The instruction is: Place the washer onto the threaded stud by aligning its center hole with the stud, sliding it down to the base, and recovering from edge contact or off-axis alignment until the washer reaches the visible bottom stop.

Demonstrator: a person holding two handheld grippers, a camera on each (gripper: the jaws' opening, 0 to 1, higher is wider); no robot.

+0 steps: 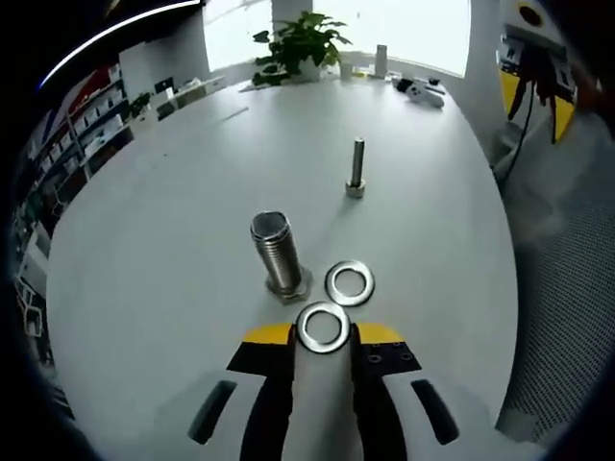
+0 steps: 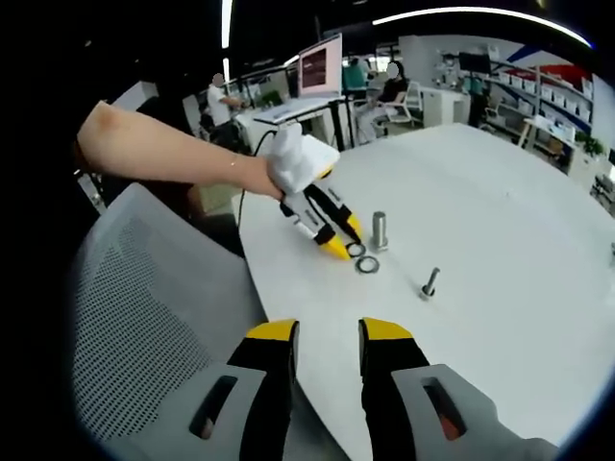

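Observation:
A thick threaded stud [image 1: 276, 252] stands upright on the white table [image 1: 173, 221]. My left gripper [image 1: 323, 332] is shut on a steel washer [image 1: 323, 310], which it holds flat at its yellow tips just in front of the stud's base. A second washer [image 1: 333, 285] lies flat on the table right of the stud. In the right gripper view, a gloved hand holds the left gripper [image 2: 338, 247] next to the stud [image 2: 380, 230], with a washer [image 2: 367, 265] lying close by. My right gripper [image 2: 327, 336] hangs open over the table edge, well back from the stud, with nothing in it.
A thinner bolt [image 1: 356, 168] stands on its head farther back on the table. A potted plant [image 1: 303, 43] and small items sit at the far edge. A grey mesh chair [image 2: 144, 327] stands beside the table. People sit at desks in the background.

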